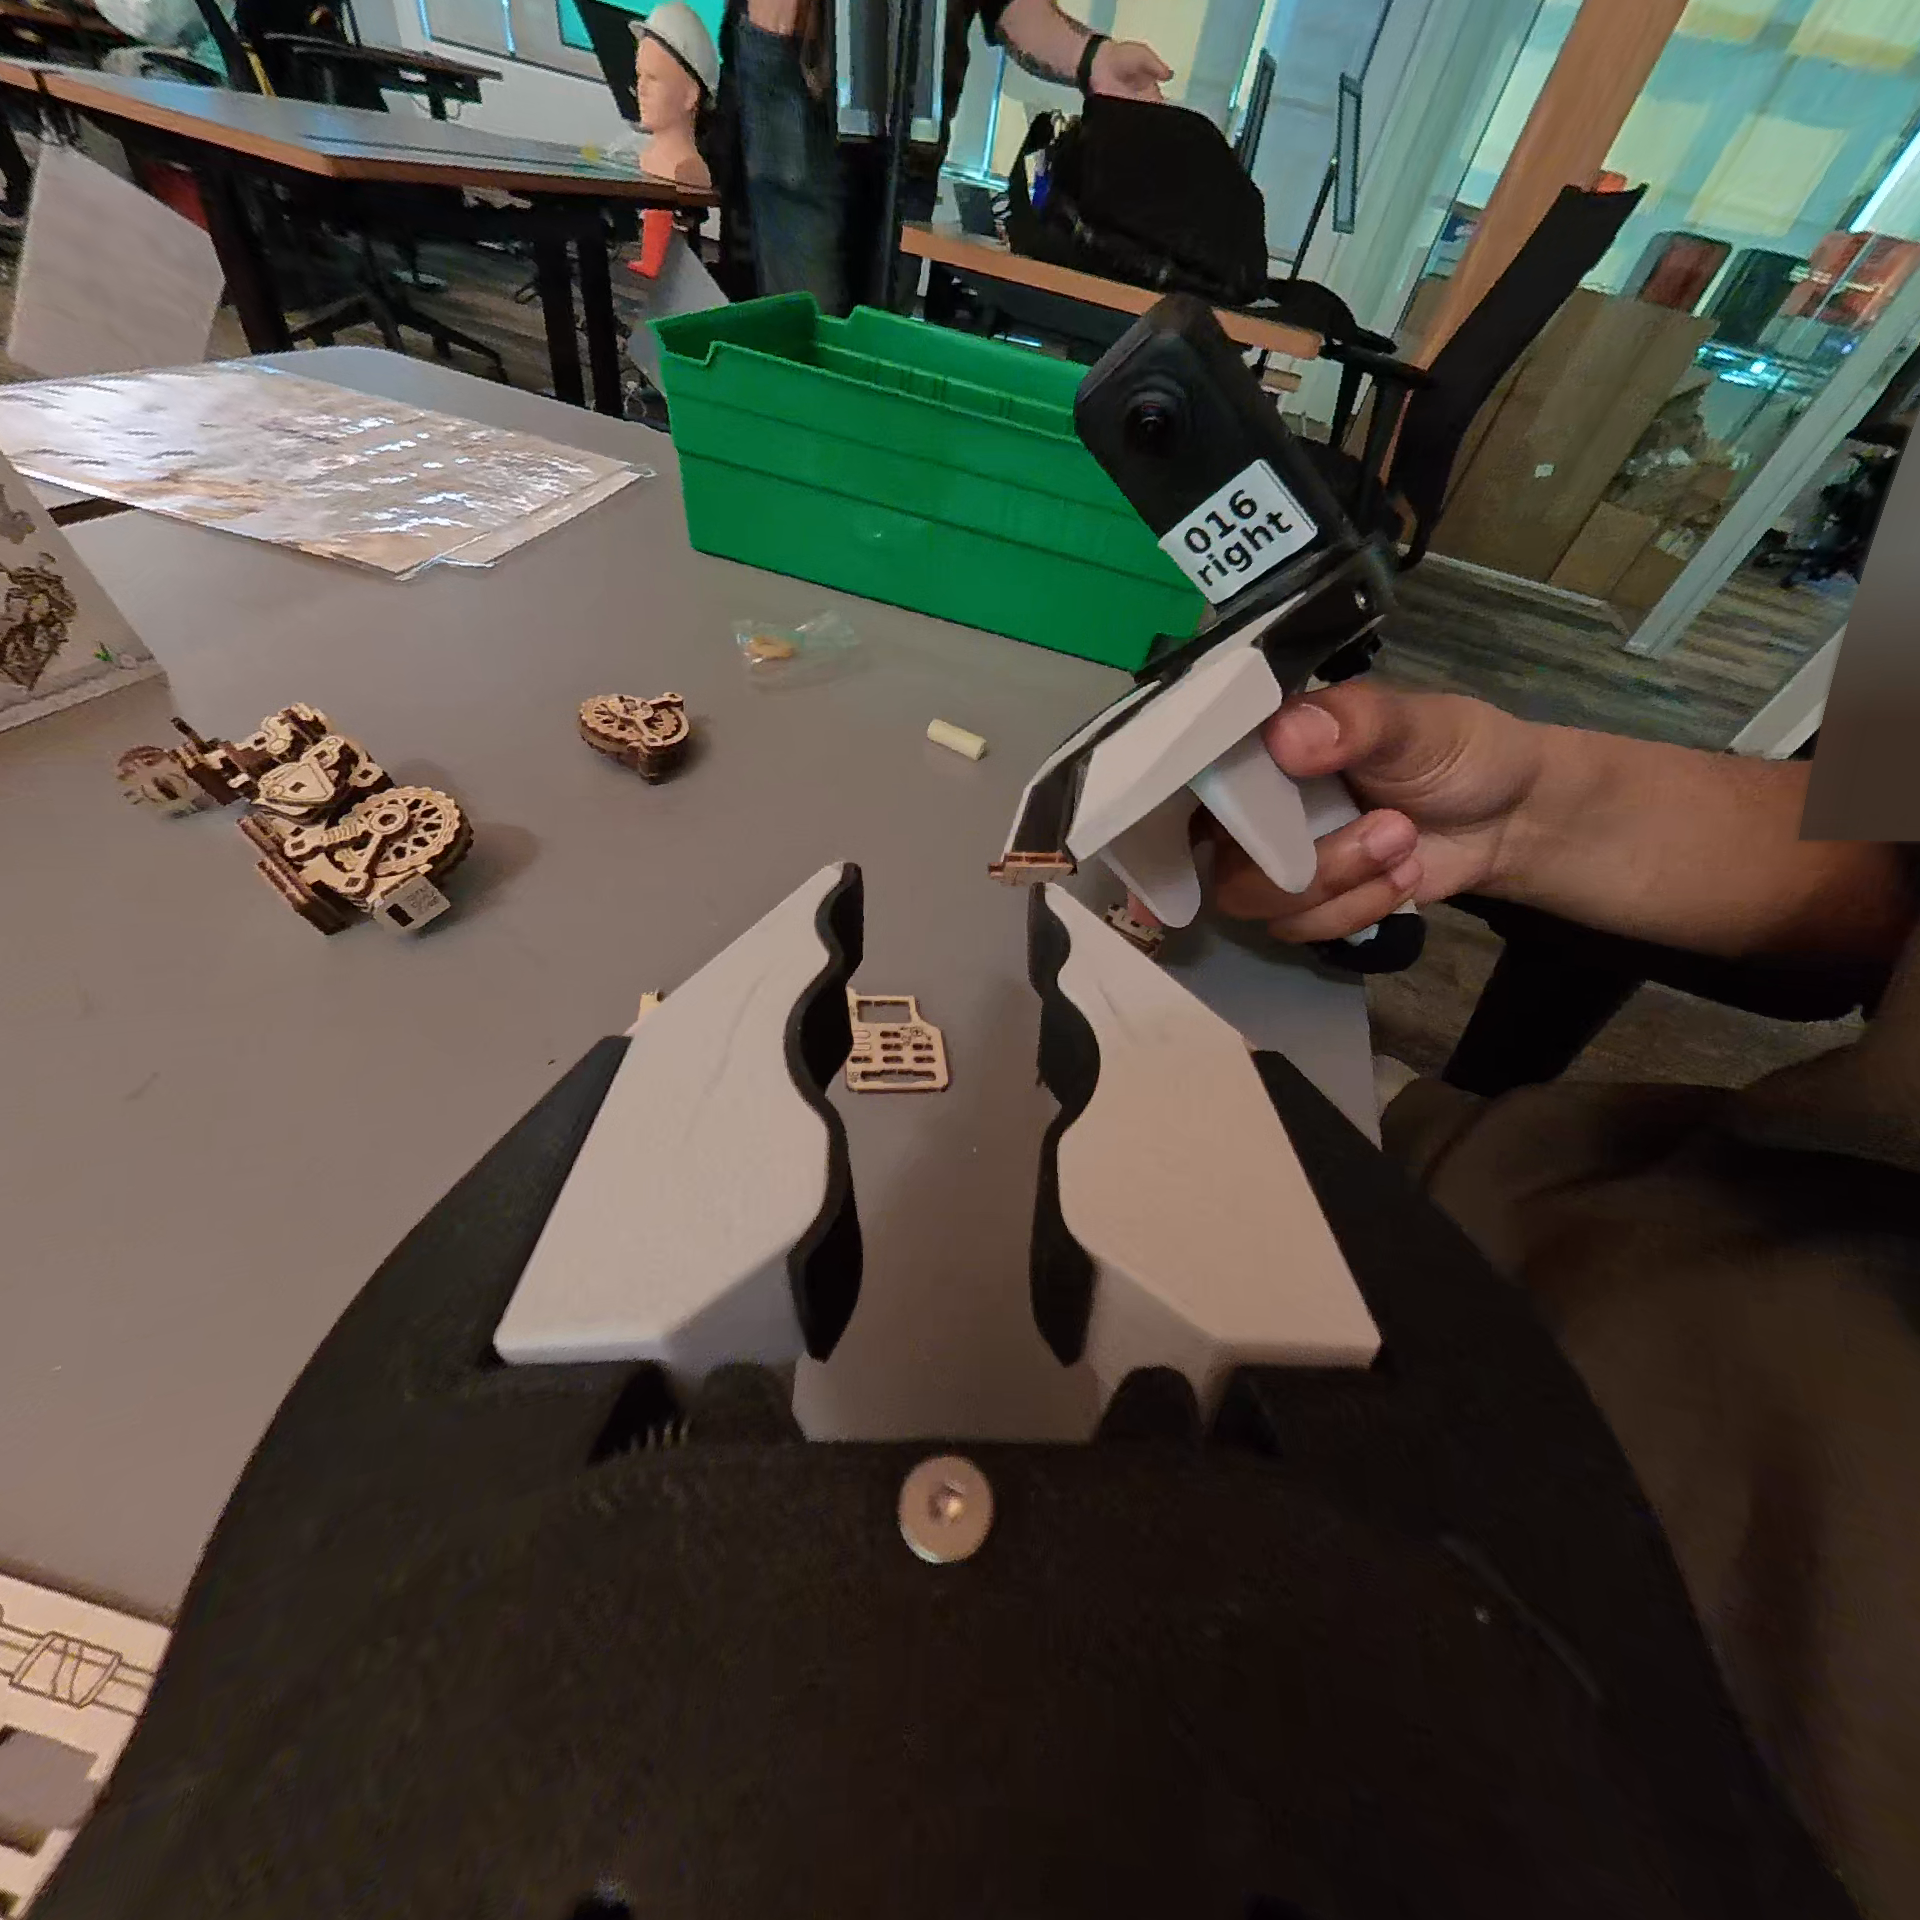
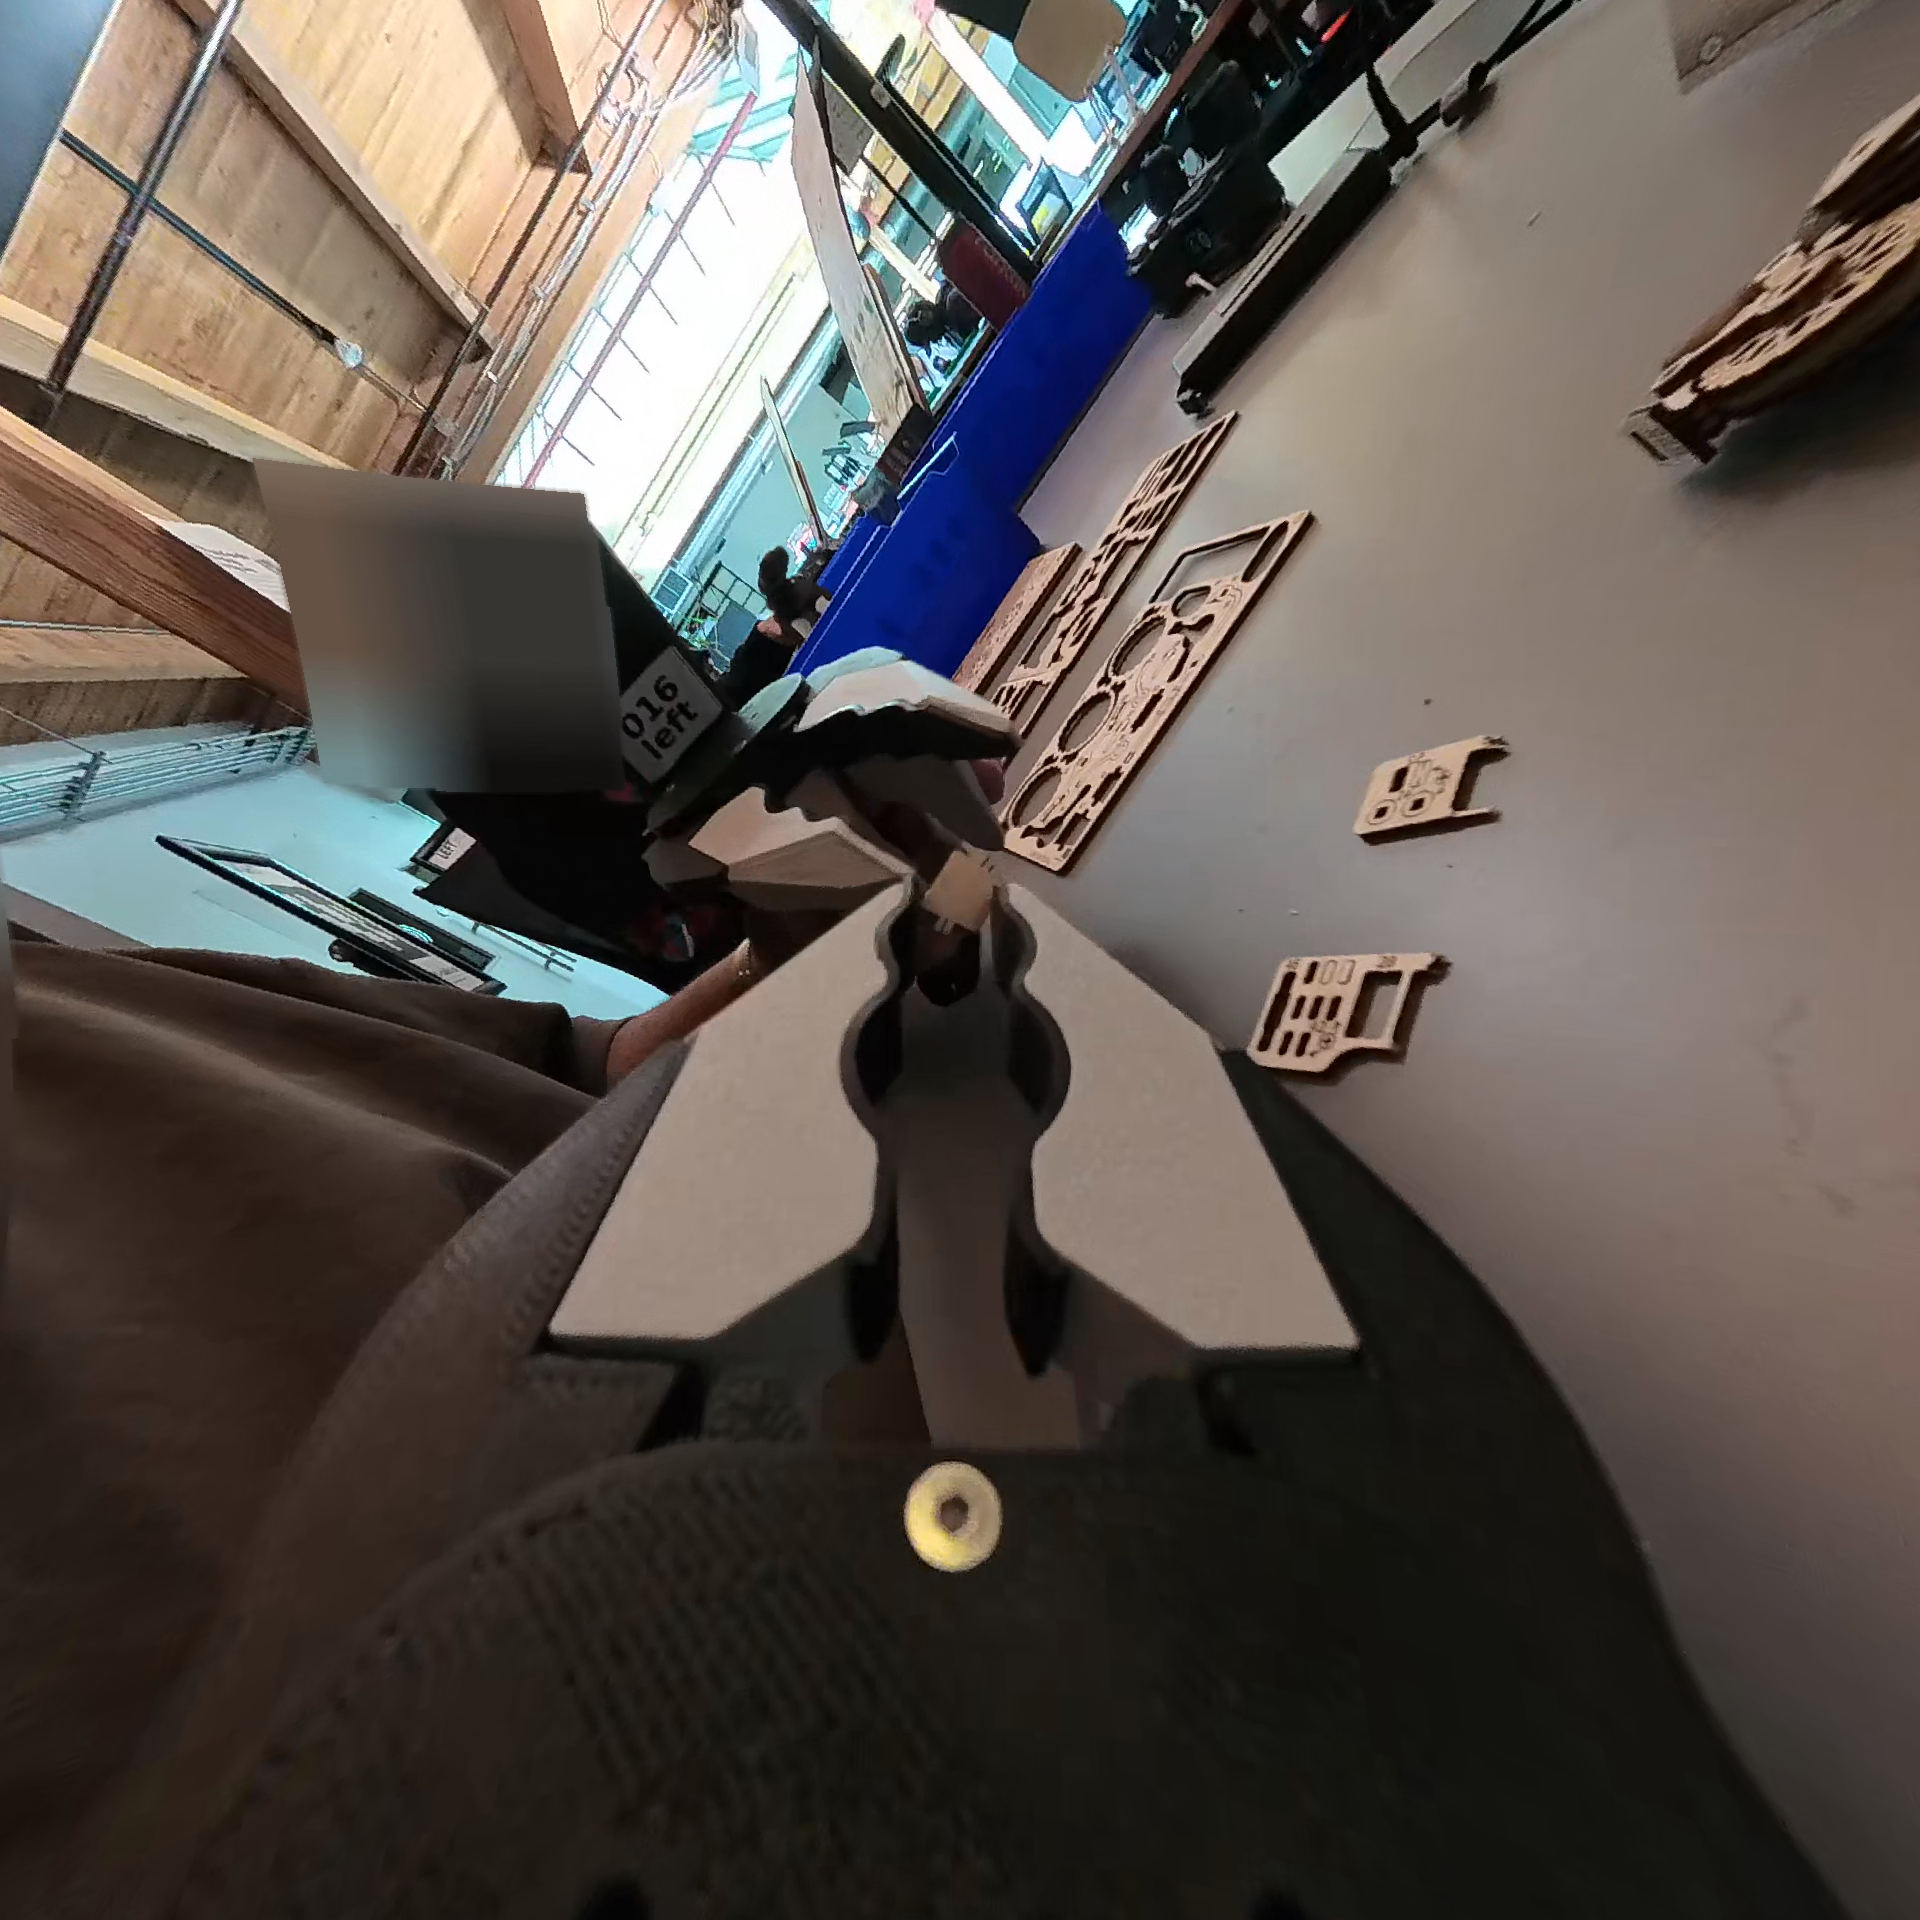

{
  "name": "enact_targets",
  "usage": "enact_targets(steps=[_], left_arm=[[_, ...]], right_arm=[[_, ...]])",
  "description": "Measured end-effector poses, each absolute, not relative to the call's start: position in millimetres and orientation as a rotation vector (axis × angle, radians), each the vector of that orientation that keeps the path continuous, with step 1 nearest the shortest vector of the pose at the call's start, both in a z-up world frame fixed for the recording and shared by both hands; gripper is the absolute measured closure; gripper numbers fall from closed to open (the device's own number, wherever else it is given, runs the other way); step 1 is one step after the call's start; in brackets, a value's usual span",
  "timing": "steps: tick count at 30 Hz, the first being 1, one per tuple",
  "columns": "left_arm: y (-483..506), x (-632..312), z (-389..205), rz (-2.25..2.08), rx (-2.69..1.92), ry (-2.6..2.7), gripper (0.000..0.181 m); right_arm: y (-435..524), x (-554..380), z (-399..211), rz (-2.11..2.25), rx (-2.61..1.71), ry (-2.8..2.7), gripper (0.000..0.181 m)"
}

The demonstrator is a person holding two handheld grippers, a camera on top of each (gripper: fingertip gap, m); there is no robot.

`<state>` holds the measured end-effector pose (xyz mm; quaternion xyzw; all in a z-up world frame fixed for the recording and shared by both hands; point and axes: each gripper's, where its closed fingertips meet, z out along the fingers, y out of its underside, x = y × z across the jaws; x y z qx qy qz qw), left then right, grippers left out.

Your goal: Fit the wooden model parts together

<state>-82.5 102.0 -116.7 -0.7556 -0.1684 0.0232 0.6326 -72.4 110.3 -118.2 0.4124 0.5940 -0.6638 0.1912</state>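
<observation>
Left gripper (image 1: 943, 883): matte grey fingers with black wavy inner pads, jaws spread wide, nothing between them; it hovers over the grey table (image 1: 312, 1091). Below the gap, flat on the table, lies a small laser-cut plywood panel (image 1: 896, 1042) with a grid of slots.

Right gripper (image 1: 1023, 852): held in a hand (image 1: 1382, 810), tips pinched on a small pale wooden piece (image 1: 1029, 865), just beyond the left gripper's right fingertip. In the right wrist view the same piece (image 2: 958, 888) sits clamped between the narrowed tips.

Further left on the table: partly built wooden model (image 1: 332, 821), layered plywood with toothed gears, dark burnt edges. Beyond it a small gear sub-assembly (image 1: 636, 734), apart from the model. Near that, a short cream cylinder (image 1: 956, 740) and a clear plastic bag (image 1: 795, 644).

Far edge: green ribbed plastic bin (image 1: 914, 488); a glossy plastic-covered sheet (image 1: 301, 457) to the left.
</observation>
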Motion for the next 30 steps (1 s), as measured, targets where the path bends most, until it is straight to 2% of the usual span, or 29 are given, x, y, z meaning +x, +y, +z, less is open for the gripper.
enact_targets(steps=[30], left_arm=[[103,-86,-129,0.063,-1.78,-0.407,0.155]], right_arm=[[108,-70,-125,-1.844,1.152,1.741,0.169]])
